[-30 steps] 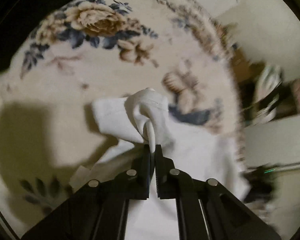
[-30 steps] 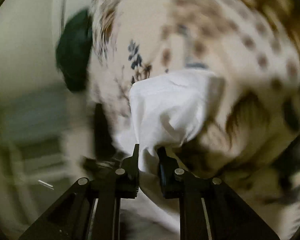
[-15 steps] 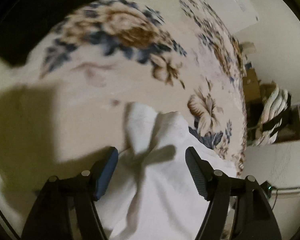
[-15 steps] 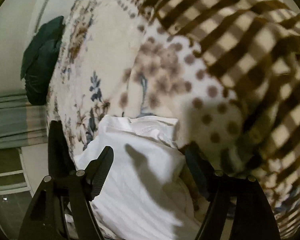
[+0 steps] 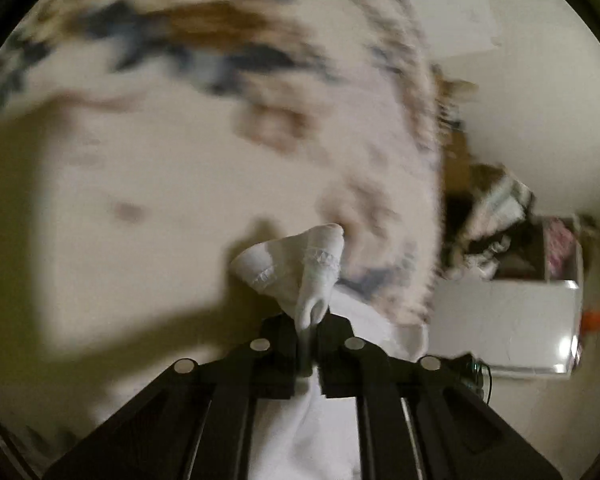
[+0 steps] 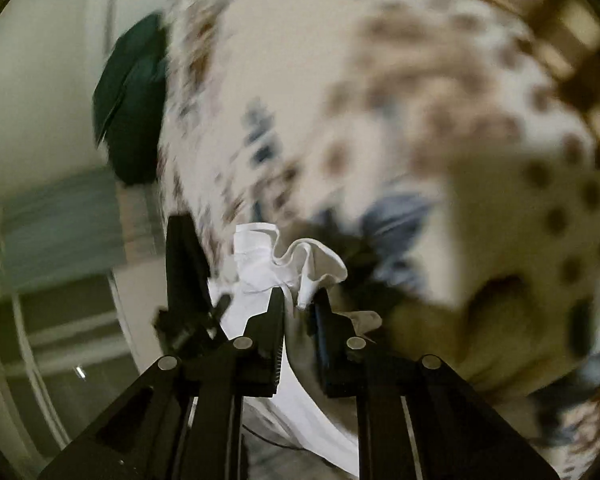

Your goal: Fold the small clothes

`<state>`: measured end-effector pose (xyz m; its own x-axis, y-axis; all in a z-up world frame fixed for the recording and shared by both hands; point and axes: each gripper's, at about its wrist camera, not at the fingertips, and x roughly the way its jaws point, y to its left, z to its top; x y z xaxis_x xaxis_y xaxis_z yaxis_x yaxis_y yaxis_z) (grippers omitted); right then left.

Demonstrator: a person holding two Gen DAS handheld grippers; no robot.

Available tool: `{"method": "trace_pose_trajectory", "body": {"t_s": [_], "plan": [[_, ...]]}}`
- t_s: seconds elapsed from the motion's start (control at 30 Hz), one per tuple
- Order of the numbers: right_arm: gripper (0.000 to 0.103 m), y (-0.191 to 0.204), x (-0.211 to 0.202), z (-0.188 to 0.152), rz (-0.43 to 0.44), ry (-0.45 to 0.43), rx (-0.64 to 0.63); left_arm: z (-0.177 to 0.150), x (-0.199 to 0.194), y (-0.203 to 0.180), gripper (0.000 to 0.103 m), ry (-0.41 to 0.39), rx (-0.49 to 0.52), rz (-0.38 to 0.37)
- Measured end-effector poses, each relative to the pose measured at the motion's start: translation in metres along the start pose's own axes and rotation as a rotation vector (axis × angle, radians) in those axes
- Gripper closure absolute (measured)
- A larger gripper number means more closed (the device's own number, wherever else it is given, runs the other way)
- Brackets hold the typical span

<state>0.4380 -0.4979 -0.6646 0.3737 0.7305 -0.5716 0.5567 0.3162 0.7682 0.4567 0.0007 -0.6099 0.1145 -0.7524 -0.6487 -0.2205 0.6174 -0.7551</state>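
A small white garment [image 5: 300,264] with a lace-trimmed hem lies over a floral bedspread [image 5: 148,160]. My left gripper [image 5: 310,324] is shut on a bunched fold of the white garment, which sticks up between the fingers and hangs below them. My right gripper [image 6: 298,304] is shut on another ruffled edge of the same garment [image 6: 300,264], held above the bed. The other gripper's black arm [image 6: 186,280] shows at the left in the right wrist view. Both views are motion-blurred.
A dark green cushion [image 6: 132,100] sits at the bed's far edge. A brown spotted and checked blanket [image 6: 500,140] lies to the right. A white box [image 5: 500,324] and a heap of clothes [image 5: 496,216] stand beside the bed.
One second ago both grippers were shut on the garment; half a second ago both were open over it. Now both are shut again on new folds and are moving.
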Motion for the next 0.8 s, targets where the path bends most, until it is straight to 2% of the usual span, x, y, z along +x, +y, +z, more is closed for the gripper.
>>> {"method": "trace_pose_trajectory", "body": {"t_s": [0.03,0.07,0.1,0.13,0.17,0.2,0.23,0.27,0.37,0.47,0.53,0.6,0.67,0.7,0.73,0.77,0.8], "plan": [[0.088,-0.015,-0.004,0.006,-0.024,-0.021,0.052,0.002,0.002,0.005,0.093,0.014,-0.012,0.008],[0.083,-0.026,-0.008,0.012,-0.07,-0.037,0.077,0.003,0.003,0.007,0.09,0.032,-0.013,0.007],[0.065,-0.03,-0.01,0.014,-0.088,-0.035,0.075,0.002,0.001,0.004,0.089,0.038,0.001,0.014],[0.057,-0.029,-0.015,0.014,-0.103,-0.04,0.065,0.0,-0.003,-0.002,0.08,0.034,0.023,0.028],[0.046,-0.024,-0.021,0.011,-0.107,-0.055,0.04,-0.002,-0.008,-0.008,0.065,0.029,0.049,0.047],[0.033,-0.017,-0.03,0.005,-0.119,-0.073,-0.001,-0.005,-0.015,-0.015,0.055,0.018,0.074,0.073],[0.026,-0.01,-0.039,-0.003,-0.15,-0.095,-0.042,-0.008,-0.021,-0.02,0.039,0.005,0.088,0.09],[0.018,-0.006,-0.046,-0.01,-0.179,-0.113,-0.071,-0.015,-0.032,-0.027,0.034,-0.029,0.113,0.121],[0.018,-0.003,-0.07,-0.043,-0.253,-0.169,-0.106,-0.03,-0.051,-0.04,0.034,-0.105,0.172,0.212],[0.018,-0.013,-0.086,-0.078,-0.268,-0.189,-0.081,-0.043,-0.055,-0.042,0.032,-0.115,0.203,0.233],[0.018,-0.024,-0.085,-0.098,-0.256,-0.175,-0.047,-0.047,-0.038,-0.039,0.032,-0.074,0.213,0.262],[0.018,-0.03,-0.077,-0.114,-0.273,-0.174,-0.047,-0.048,-0.007,-0.031,0.032,-0.01,0.204,0.342],[0.018,-0.038,-0.069,-0.118,-0.302,-0.17,-0.031,-0.055,0.005,-0.032,0.039,-0.014,0.234,0.369],[0.018,-0.043,-0.067,-0.118,-0.299,-0.168,-0.015,-0.059,0.007,-0.038,0.049,-0.021,0.259,0.338],[0.018,-0.045,-0.067,-0.118,-0.297,-0.172,-0.009,-0.061,0.004,-0.043,0.083,-0.019,0.259,0.267],[0.018,-0.044,-0.065,-0.115,-0.296,-0.177,-0.013,-0.062,0.002,-0.046,0.09,-0.012,0.246,0.206],[0.018,-0.041,-0.063,-0.114,-0.296,-0.18,-0.026,-0.062,-0.003,-0.045,0.09,-0.013,0.227,0.114]]}}
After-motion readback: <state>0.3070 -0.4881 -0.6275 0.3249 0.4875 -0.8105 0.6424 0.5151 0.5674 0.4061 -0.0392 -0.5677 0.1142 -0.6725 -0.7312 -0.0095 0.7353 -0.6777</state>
